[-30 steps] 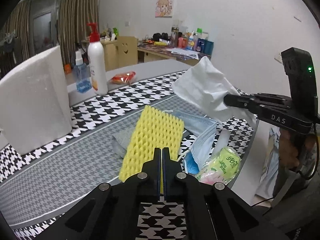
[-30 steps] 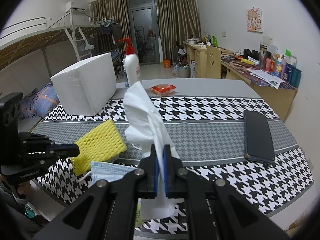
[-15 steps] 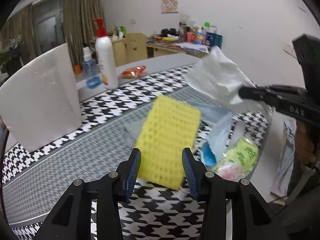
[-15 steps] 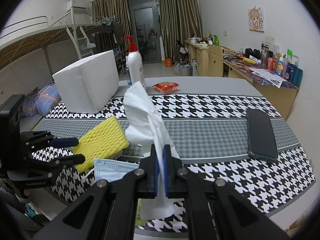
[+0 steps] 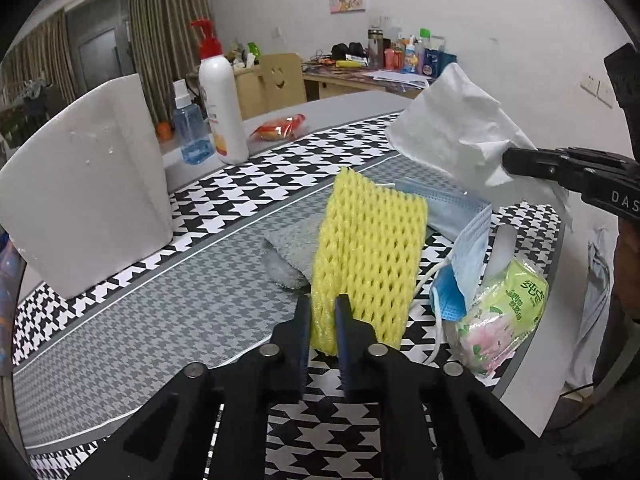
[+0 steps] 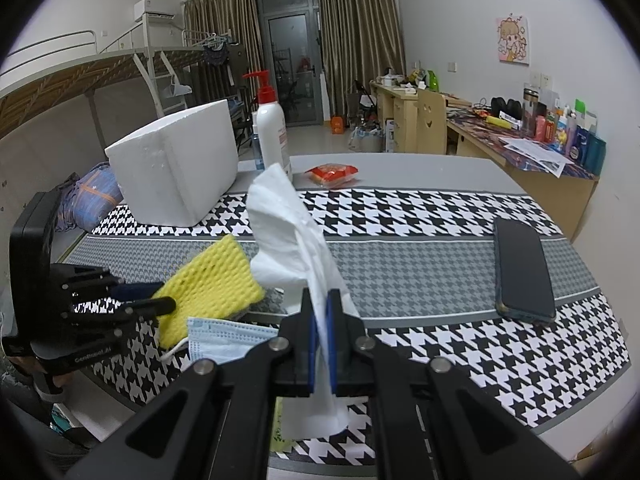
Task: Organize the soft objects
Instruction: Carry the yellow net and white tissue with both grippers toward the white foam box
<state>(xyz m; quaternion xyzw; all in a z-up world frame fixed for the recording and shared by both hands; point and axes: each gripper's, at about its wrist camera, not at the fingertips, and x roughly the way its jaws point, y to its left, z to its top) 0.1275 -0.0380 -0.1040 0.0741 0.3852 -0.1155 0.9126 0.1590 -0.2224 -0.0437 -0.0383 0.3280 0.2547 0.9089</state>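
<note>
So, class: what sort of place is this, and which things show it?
Probably a student dormitory room: a raised metal loft bed, wooden study desks cluttered with bottles, and a white wall air conditioner.

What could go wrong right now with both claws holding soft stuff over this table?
The left claw pinches only the near edge of the yellow foam net sleeve, so it could slip out. The white tissue in the right claw droops loosely and may tear or snag on the sleeve beside it. The green tissue packet lies near the table edge, with the blue face mask partly over it; a careless sweep might knock it off.
</note>
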